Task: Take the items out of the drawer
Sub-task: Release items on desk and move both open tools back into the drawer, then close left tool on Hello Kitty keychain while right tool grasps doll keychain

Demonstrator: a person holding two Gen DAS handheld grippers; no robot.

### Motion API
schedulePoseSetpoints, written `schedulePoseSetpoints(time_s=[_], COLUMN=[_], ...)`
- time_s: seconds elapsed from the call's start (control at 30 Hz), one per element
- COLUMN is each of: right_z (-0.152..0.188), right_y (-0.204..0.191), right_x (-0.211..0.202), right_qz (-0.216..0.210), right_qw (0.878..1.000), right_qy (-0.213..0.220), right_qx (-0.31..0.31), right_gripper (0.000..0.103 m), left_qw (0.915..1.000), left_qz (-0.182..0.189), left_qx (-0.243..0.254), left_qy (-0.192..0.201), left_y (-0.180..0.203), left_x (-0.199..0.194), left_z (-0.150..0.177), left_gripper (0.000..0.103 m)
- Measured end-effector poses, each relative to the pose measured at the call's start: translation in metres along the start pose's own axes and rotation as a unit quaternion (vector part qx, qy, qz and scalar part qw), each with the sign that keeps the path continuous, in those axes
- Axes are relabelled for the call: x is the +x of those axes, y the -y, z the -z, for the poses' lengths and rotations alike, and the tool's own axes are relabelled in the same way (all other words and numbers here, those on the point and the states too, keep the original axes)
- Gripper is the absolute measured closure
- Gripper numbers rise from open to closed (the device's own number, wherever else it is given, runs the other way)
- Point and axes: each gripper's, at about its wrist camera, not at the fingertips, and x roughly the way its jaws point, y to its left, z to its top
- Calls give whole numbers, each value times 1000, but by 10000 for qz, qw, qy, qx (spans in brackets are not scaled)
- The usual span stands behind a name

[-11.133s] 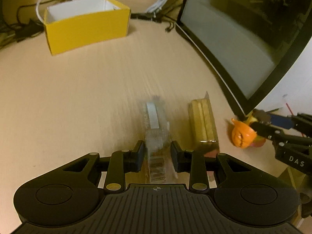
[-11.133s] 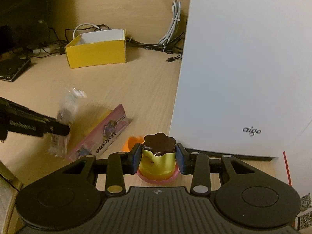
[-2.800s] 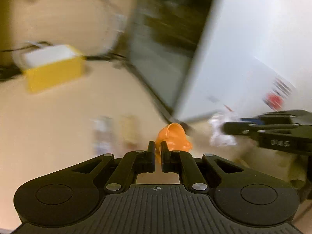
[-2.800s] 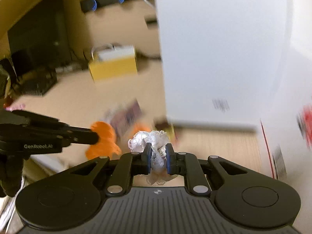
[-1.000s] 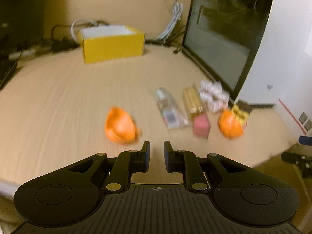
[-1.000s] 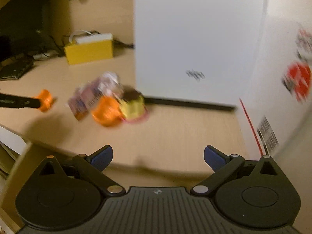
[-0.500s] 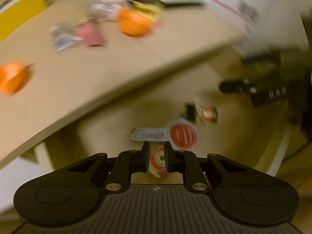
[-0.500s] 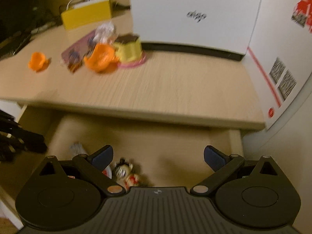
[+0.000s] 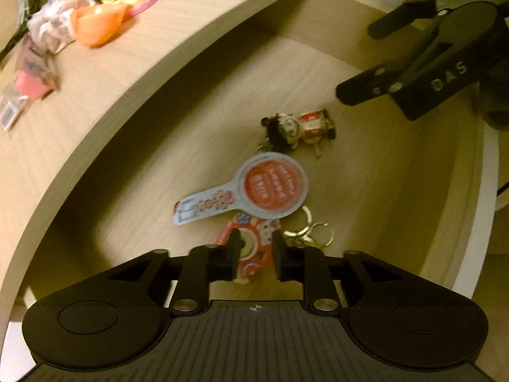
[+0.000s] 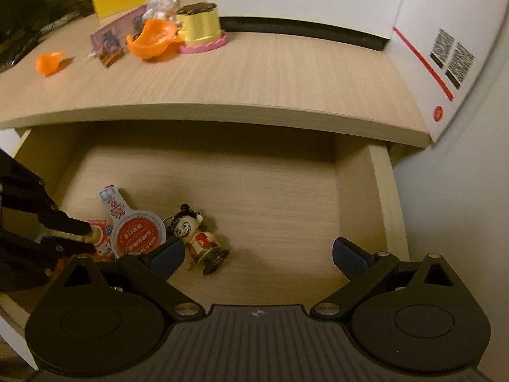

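Drawer (image 10: 386, 191) floor: red charm (image 9: 254, 248) between narrow left tongs (image 9: 254, 254); right tongs (image 10: 256, 256) gape empty.

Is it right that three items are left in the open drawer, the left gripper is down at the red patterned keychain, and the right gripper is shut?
Not quite: the right gripper is open, its jaws spread wide above the figurine keychain, as the right wrist view shows. The rest holds: three items remain in the drawer, and the left gripper straddles the red patterned keychain.

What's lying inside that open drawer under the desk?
In the drawer lie a small doll keychain, a round red and blue paddle-shaped tag and, partly under it, a red patterned charm with metal rings. The left claw covers the charm's lower part.
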Motion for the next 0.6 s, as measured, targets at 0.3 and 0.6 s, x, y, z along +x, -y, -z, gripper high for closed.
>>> schedulePoseSetpoints(time_s=[0.3,0.6], right_z=[2,1], right_y=[-1,-2], right_x=[-2,-1], right_qz=[28,-25], right_qw=[10000,10000], right_qy=[40,-20], right_qx=[50,-12], right_gripper=[4,4], left_qw=[9996,9995], left_qz=[224,23], left_qx=[165,263], left_qy=[78,-169], left_y=[4,-8], left_x=[-2,8], left_z=[-1,0], left_gripper=[58,56])
